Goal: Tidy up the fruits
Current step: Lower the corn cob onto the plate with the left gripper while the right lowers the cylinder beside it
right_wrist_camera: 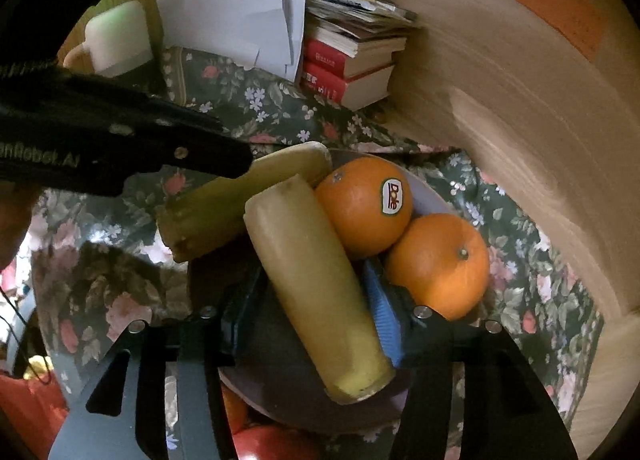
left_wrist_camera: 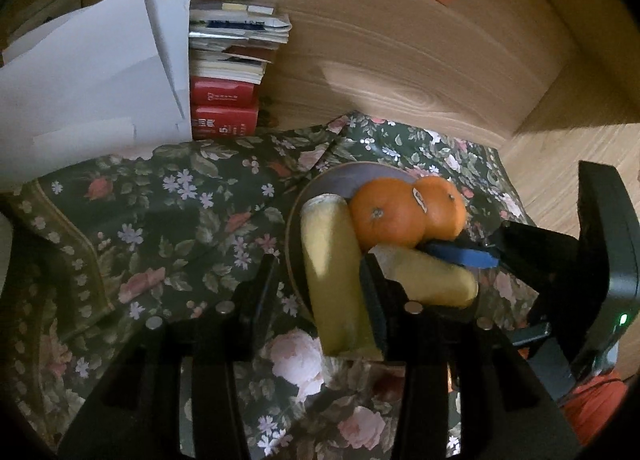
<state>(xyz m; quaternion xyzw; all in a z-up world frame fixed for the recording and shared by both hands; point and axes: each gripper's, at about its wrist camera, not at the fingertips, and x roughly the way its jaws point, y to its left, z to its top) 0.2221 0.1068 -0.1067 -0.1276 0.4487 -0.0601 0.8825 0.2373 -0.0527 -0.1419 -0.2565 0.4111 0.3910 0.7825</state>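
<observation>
The right gripper [right_wrist_camera: 316,300], low centre in its frame, straddles a banana [right_wrist_camera: 316,284] lying in the plate [right_wrist_camera: 430,196]; its jaws look spread, barely touching. Two oranges [right_wrist_camera: 364,204] sit to the right. The left gripper [left_wrist_camera: 320,292] brackets the other banana [left_wrist_camera: 332,272], jaws also apart. I judge both should ease back straight, without nudging either banana off the rim.
</observation>
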